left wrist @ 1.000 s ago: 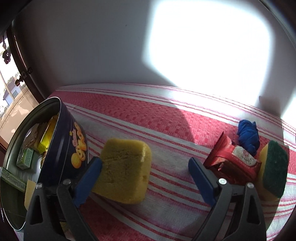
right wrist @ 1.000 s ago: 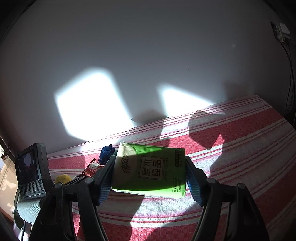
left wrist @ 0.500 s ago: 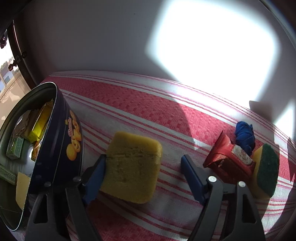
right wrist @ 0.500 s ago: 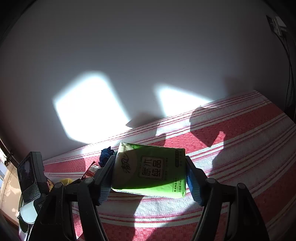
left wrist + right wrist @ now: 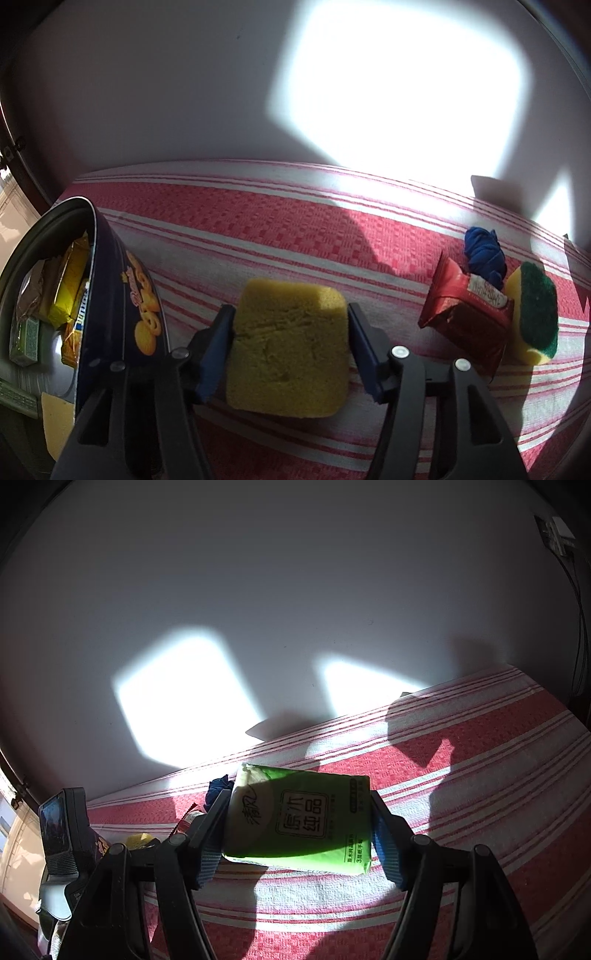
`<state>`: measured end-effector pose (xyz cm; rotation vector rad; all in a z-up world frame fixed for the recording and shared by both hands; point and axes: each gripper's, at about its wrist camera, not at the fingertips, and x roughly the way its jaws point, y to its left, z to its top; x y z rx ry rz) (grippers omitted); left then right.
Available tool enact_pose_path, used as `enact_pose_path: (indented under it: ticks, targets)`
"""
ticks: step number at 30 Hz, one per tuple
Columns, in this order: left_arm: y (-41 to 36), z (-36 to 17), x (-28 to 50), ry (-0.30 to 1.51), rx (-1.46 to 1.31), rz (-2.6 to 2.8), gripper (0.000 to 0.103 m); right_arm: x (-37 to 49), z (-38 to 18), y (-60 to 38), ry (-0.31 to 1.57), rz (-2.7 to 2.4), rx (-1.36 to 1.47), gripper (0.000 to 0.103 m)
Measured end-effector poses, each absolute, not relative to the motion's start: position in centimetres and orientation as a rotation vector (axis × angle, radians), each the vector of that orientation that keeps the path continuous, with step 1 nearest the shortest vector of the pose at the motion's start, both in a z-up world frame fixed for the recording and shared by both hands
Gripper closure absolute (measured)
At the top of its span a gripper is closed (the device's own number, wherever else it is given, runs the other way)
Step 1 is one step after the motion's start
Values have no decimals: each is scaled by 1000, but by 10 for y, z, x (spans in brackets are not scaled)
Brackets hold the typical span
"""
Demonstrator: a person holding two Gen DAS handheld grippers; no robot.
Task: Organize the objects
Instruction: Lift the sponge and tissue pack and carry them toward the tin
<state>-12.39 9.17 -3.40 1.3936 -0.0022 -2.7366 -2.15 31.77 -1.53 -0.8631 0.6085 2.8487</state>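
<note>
**Tidy-up is partly done, two things are in the tongs**

Snacks and small packs already lie inside the round blue cookie tin point(image 5: 110, 295) at the left of the striped cloth point(image 5: 295, 229). So some of the job looks finished.

The left gripper point(image 5: 290, 343) is pinching the yellow sponge point(image 5: 290, 347), one blue pad on each side of it. The sponge sits low over the cloth, just to the right of the tin. It is hard to tell if it touches the cloth.

The right gripper point(image 5: 297, 830) is pinching the green tissue pack point(image 5: 299, 827) and holds it up above the cloth.

Three things wait on the cloth at the far right: a red snack bag point(image 5: 469, 314), a blue cloth ball point(image 5: 484, 254) behind it, and a yellow and green scrub sponge point(image 5: 535, 314) touching the bag.

I think the sponge and tissue pack go away next, then those three.
</note>
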Motion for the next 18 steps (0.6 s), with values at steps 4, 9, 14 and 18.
enact_pose_path:
  ticks: [4,9,14,18]
  targets:
    - [88,-33,-118,41,1412,-2768,54,-21,-15,318,623,2845,-853,31]
    - [100,-9,-84,137,1281,-2943,54,-18,-11,317,613,2837,-815,31]
    - [96,21,-50,176,1071,-3132,54,-9,-6,303,538,2851,-724,31]
    - [88,21,-40,109,999,-3155,54,-4,-4,287,431,2884,-663,31]
